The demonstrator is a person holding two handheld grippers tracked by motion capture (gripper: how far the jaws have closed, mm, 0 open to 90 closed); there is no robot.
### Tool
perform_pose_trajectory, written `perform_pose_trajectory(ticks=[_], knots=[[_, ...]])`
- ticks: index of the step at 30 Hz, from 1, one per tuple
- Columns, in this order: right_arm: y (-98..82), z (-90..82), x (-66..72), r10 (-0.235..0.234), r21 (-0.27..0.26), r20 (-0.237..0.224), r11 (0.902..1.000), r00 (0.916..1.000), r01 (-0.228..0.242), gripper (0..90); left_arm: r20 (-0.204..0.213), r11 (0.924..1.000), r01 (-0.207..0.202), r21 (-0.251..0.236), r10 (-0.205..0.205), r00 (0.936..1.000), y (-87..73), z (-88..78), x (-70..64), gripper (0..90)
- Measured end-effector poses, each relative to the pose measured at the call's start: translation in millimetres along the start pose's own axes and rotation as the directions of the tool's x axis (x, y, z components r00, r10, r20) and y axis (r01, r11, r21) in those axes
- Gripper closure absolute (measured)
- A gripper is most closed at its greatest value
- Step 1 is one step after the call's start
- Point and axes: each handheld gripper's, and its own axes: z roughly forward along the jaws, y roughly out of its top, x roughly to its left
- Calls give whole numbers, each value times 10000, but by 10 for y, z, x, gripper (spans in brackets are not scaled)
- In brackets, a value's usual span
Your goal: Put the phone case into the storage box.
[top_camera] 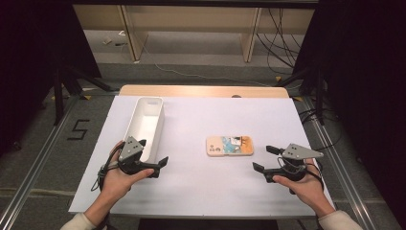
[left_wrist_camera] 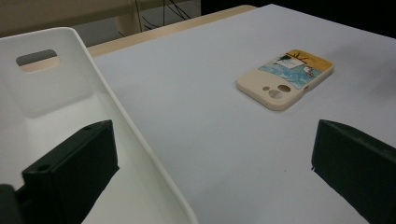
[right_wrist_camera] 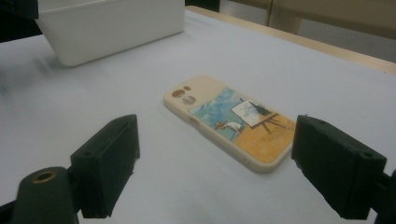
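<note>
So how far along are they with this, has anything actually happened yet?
Nothing looks done yet. The phone case lies flat on the white sheet, untouched, and the white bin looks empty. Right now the right gripper is open and aimed at the case, while the left gripper is open astride the bin's near wall. Grasping the case and probably binning it remain.

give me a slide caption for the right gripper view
Open right hand-held gripper faces a picture-printed phone case lying flat on the white table, white bin behind.
</note>
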Motion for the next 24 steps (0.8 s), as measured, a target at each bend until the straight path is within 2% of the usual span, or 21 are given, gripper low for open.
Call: perform_pose_trajectory(ticks=[12, 16, 20, 24], knots=[[32, 17, -27, -72, 130, 137, 9999, 9999, 70, 185, -36, 10000, -4, -33, 4, 10000, -2, 1, -6, 0], [110, 98, -95, -422, 341, 714, 9986, 9966, 398, 416, -10, 10000, -14, -52, 14, 10000, -1, 1, -16, 0], [197, 254, -228, -247, 930, 1115, 9956, 9935, 143, 721, -12, 10000, -15, -41, 15, 10000, -2, 5, -18, 0], [289, 475, -374, -235, 1493, 1344, 9888, 9906, 32, 894, -25, 10000, -4, -42, 4, 10000, -4, 7, -16, 0]])
